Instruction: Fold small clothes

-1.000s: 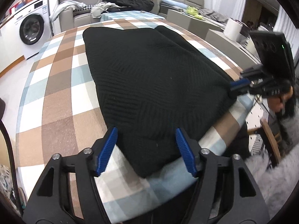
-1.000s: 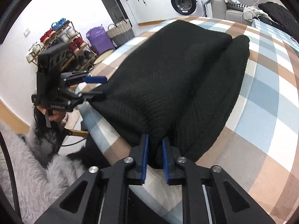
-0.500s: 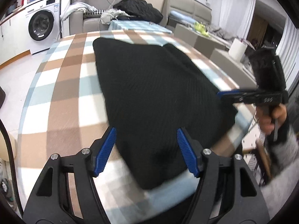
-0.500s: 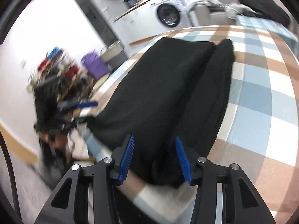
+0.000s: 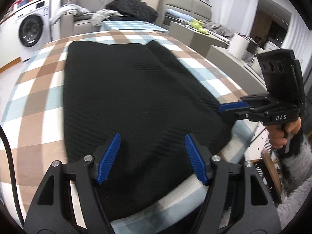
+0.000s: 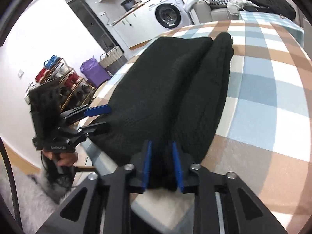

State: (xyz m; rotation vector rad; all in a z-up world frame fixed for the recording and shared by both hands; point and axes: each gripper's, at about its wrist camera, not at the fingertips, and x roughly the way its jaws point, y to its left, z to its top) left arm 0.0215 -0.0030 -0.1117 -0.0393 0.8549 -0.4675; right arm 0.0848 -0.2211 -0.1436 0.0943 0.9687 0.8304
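A black knit garment (image 5: 136, 101) lies folded lengthwise on the checked tablecloth (image 5: 33, 105); it also shows in the right wrist view (image 6: 175, 89). My left gripper (image 5: 152, 156) is open, its blue pads over the garment's near end, holding nothing. My right gripper (image 6: 161, 163) is shut on the garment's near right corner at the table edge. In the left wrist view the right gripper (image 5: 224, 110) sits at the garment's right corner. In the right wrist view the left gripper (image 6: 107, 117) is open beside the garment's left edge.
A washing machine (image 5: 29, 29) stands at the back left. A sofa with a pile of clothes (image 5: 132, 9) is behind the table. A shoe rack (image 6: 64, 81), a purple bag (image 6: 93, 72) and a basket (image 6: 111, 58) stand on the floor to the left.
My right gripper opened half a second ago and has now shut again on the garment's near right corner. My left gripper stayed open and moved forward over the garment's near end.
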